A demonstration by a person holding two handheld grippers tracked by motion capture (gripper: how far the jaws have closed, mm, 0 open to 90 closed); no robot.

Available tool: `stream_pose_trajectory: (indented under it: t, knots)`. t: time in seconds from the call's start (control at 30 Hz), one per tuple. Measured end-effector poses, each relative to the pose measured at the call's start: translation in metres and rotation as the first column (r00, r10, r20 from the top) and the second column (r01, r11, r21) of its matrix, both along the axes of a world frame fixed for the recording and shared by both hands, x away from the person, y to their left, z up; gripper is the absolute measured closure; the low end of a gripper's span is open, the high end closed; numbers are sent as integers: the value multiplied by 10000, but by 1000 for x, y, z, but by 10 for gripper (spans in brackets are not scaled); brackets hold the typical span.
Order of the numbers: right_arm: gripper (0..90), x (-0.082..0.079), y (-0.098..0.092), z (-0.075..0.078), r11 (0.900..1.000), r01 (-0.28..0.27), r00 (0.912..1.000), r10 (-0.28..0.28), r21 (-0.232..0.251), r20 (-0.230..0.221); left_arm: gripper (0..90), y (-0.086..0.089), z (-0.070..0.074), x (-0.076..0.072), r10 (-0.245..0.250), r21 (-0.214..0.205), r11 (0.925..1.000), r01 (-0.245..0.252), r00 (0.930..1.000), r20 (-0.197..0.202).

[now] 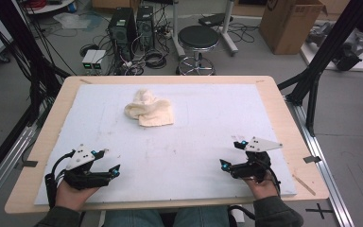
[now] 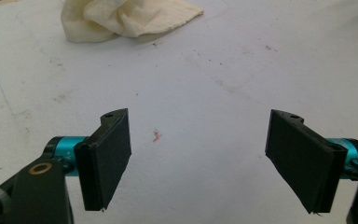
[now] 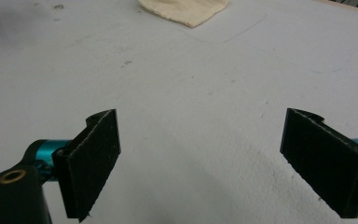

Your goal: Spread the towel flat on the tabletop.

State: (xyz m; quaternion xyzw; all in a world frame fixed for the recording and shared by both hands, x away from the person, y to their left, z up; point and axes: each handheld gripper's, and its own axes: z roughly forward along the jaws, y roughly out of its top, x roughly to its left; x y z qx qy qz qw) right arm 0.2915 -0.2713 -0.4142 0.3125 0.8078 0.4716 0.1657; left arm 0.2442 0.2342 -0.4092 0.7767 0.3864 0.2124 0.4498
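While both hands rest at the near edge of the worktop [image 1: 274, 94], I have the left gripper [image 1: 108, 163] low at the near left corner, its jaws spread wide with nothing between them. In the left gripper view its two black pads [image 2: 106, 158] stand well apart over bare white surface, with a small red fleck on the sheet between them. My right gripper [image 1: 232, 153] sits at the near right, also spread and empty; in the right gripper view its pads [image 3: 93, 163] frame only scuffed white sheet.

Farther out, well apart from both grippers, lies the cloth [image 1: 149, 109]. It is cream-coloured, crumpled into a loose heap, and sits toward the far side of the white sheet, slightly left of centre. From the left gripper view the cloth [image 2: 121, 18] appears at the top, bunched in soft folds. From the right gripper view one flat corner of it [image 3: 186, 10] juts toward me.

I judge the cloth to be light, limp and not fragile; it should sag and drape once lifted, and a single layer may slip out of a shallow pinch. The flat corner on its near right looks the cleanest place to take hold, with the raised fold at the far left as a second point.

Beyond the worktop stand a stool [image 1: 197, 40] and a cardboard box [image 1: 290, 23].
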Motion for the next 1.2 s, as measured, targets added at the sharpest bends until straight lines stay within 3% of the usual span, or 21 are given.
stream_pose_trajectory:
  t: [1.2]
  knots:
    - [112,-2,-3,3,9999,98,9998,-100,125,191,234,-2,-1,4,-152,-93,9998,152,9999,-50]
